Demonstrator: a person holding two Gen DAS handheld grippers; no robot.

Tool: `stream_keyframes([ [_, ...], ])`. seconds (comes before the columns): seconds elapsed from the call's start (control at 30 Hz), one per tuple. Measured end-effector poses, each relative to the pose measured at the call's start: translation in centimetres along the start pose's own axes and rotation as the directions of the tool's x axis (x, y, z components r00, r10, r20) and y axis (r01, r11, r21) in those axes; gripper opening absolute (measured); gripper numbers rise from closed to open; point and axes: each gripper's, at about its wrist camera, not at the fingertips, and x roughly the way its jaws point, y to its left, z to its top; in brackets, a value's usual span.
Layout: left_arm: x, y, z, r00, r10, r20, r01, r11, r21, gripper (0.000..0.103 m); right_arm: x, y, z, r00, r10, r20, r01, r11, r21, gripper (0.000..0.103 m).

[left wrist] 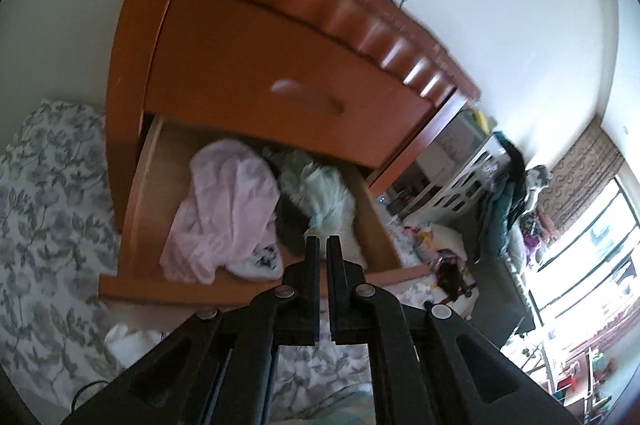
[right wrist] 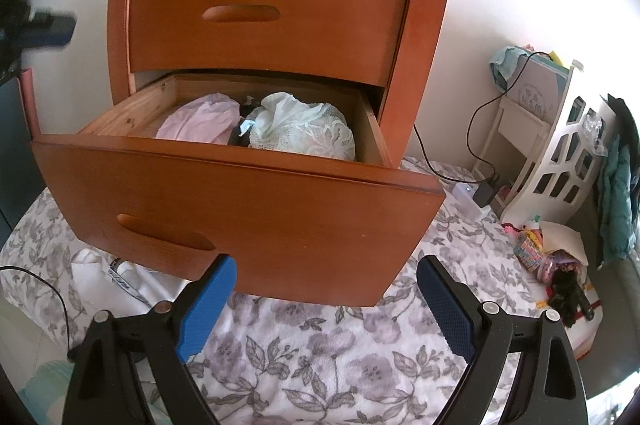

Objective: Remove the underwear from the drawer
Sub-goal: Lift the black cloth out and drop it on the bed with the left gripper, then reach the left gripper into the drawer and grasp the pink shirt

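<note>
A wooden nightstand has its lower drawer [right wrist: 240, 201] pulled out. Inside lie a pale pink garment [right wrist: 200, 123], a mint and white lace piece of underwear [right wrist: 304, 129] and something dark between them. In the left wrist view the same drawer [left wrist: 140, 193] is seen from above, with the pink garment [left wrist: 224, 205] and the mint lace underwear [left wrist: 320, 193]. My left gripper [left wrist: 323, 243] hovers over the drawer's front right part, its black fingers nearly together with nothing between them. My right gripper [right wrist: 326, 271] is open, low in front of the drawer face.
The upper drawer [right wrist: 264, 17] is closed. A floral grey-and-white cover [right wrist: 320, 357] spreads under and in front of the nightstand. A white shelf unit [right wrist: 560, 153], a cable with charger [right wrist: 486, 191] and scattered toys [right wrist: 552, 257] sit to the right. White cloth [right wrist: 96, 265] lies at the lower left.
</note>
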Motion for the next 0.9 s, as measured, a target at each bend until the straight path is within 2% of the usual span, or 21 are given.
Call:
stream_keyframes([
  [0.13,0.5,0.4,-0.9,0.998,0.061,-0.025,-0.061,0.998,0.020,0.002,0.0,0.0,0.0,1.000,0.000,-0.001,0.000,1.000,-0.002,0.094],
  [0.23,0.9,0.8,-1.1,0.997,0.065,-0.045,-0.065,0.998,0.006,0.005,0.0,0.0,0.0,1.000,0.000,-0.001,0.000,1.000,-0.001,0.094],
  [0.3,1.0,1.0,-1.1,0.995,0.087,-0.054,-0.087,0.996,0.007,0.020,0.1,0.0,0.0,1.000,0.000,-0.001,0.000,1.000,-0.001,0.094],
  [0.33,1.1,1.0,-1.1,0.993,0.102,-0.055,-0.102,0.995,0.008,0.041,0.1,0.0,0.0,1.000,0.000,-0.002,0.000,1.000,-0.002,0.094],
  [0.37,1.1,1.1,-1.1,0.992,0.115,-0.054,-0.115,0.993,0.009,0.055,0.0,0.0,-0.1,1.000,-0.001,-0.001,0.001,1.000,-0.002,0.094],
  [0.5,1.3,1.4,-0.8,0.989,0.133,-0.062,-0.133,0.991,0.010,0.062,0.2,0.1,-0.1,1.000,-0.001,-0.003,0.001,1.000,-0.004,0.094],
  [0.57,1.6,1.8,-0.6,0.986,0.154,-0.067,-0.154,0.988,0.002,0.077,0.2,0.2,-0.1,1.000,-0.001,-0.006,0.001,1.000,-0.006,0.094],
  [0.7,2.2,2.6,-0.4,0.975,0.207,-0.079,-0.209,0.978,-0.020,0.084,0.3,0.2,-0.1,1.000,0.000,-0.005,0.000,1.000,-0.003,0.094],
  [0.77,2.3,3.0,-0.3,0.971,0.230,-0.071,-0.233,0.972,-0.026,0.097,0.3,0.1,-0.2,1.000,0.003,-0.006,-0.003,1.000,0.001,0.094],
  [0.9,2.4,3.5,0.7,0.958,0.284,-0.041,-0.285,0.958,-0.032,0.100,0.4,-0.1,-0.2,1.000,0.009,-0.006,-0.009,1.000,0.012,0.094],
])
